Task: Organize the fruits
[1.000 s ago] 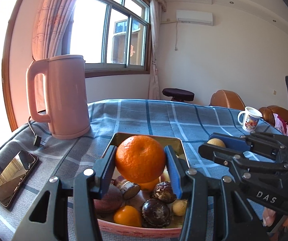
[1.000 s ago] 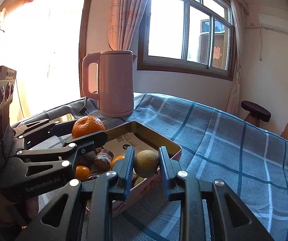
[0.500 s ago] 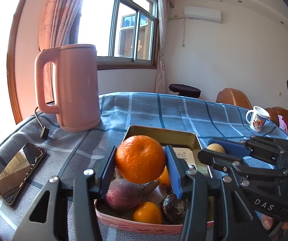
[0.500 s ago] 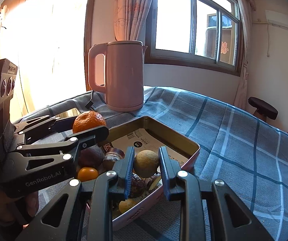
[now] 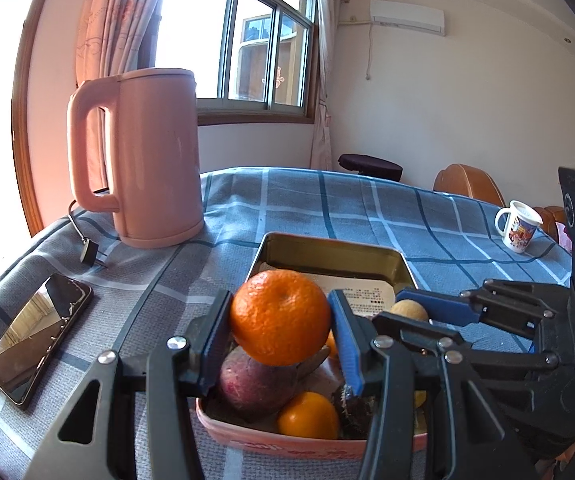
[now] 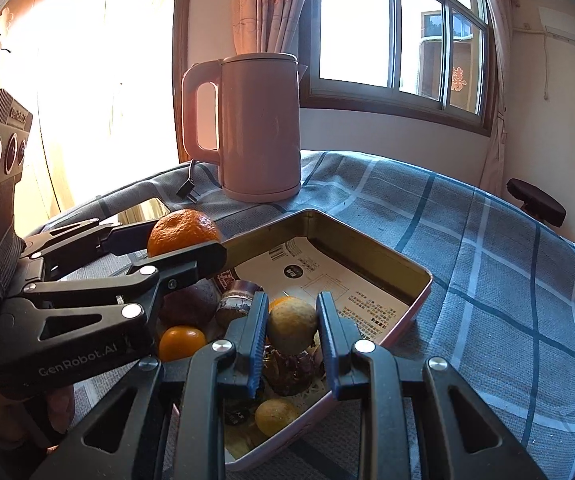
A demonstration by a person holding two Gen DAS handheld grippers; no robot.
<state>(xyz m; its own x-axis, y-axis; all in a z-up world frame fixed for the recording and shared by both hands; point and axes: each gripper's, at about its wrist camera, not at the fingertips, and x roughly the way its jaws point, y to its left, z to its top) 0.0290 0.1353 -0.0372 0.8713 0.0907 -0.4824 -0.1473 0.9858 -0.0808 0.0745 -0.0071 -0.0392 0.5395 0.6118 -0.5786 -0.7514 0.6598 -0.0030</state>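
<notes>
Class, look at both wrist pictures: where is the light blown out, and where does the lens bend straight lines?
Left wrist view: the window glares white, the left edge washes out, the phone mirrors the room, and the tablecloth stripes curve. Right wrist view: sunlight bleaches the area left of the kettle, and the window frame bows.

Walls: white, with an air conditioner [image 5: 407, 23] mounted high.
Window: sliding panes [image 5: 247, 46], wood sill, pink curtain [image 5: 117, 16].
Light: bright daylight from the left.
Furniture: dark stool [image 5: 369, 165], brown chair [image 5: 467, 184].
</notes>
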